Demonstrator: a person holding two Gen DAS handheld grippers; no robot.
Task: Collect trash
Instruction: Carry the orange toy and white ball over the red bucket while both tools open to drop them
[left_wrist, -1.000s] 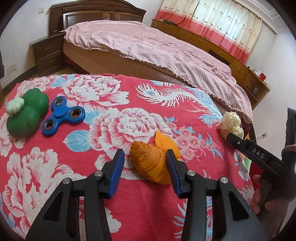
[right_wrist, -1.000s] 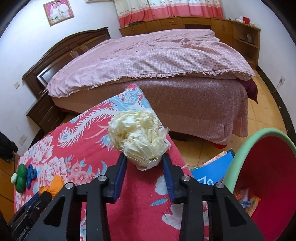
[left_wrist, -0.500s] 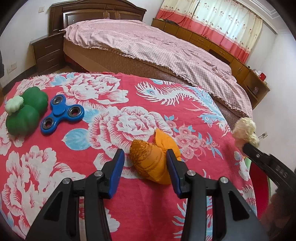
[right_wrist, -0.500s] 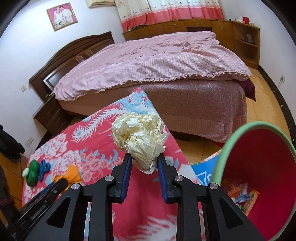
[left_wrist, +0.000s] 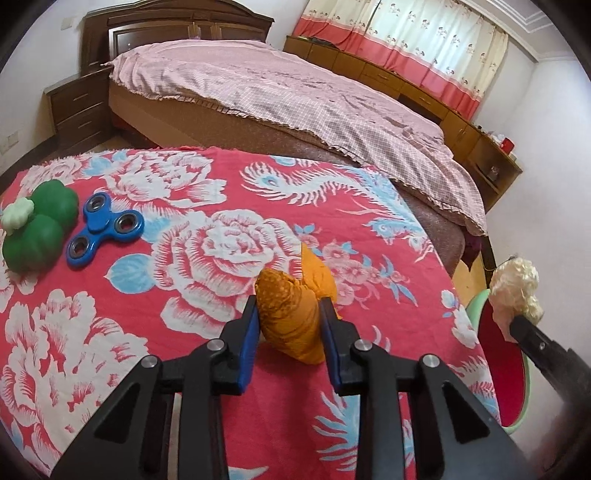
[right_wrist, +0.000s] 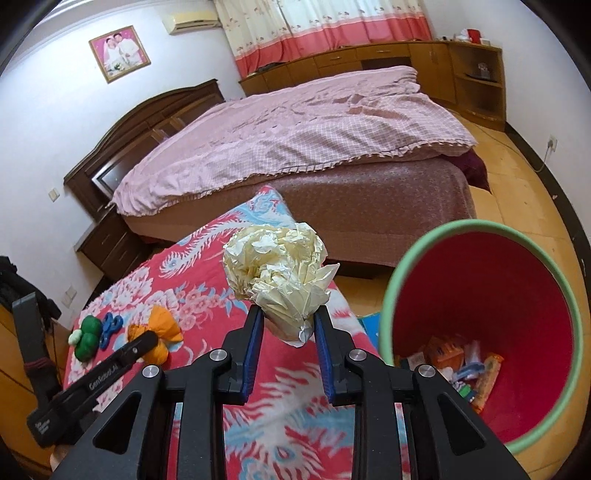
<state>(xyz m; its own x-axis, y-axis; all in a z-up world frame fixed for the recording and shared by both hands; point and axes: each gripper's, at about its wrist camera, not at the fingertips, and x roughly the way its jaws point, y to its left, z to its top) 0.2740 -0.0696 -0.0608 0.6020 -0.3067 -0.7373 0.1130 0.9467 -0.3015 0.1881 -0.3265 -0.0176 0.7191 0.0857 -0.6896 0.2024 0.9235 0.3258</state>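
A table draped in a red cloth printed with white peonies and a pale blue phoenix fills the foreground; beyond its far edge stands a wide bed under a pink checked cover, with a dark wooden headboard, a bedside cabinet at the left and low cupboards below red-and-cream curtains along the far wall.

The left gripper has just been closing, and its blue pads now press both sides of the crumpled orange wrapper, which lies on the cloth toward the near right part of the table. Near the left edge sit a green toy and, just beside it, a blue fidget spinner.

The right gripper is clamped on a cream paper wad, held off the cloth past the table's right edge, beside a red bin with a green rim (wrappers already lie at its bottom) on the tan floor.
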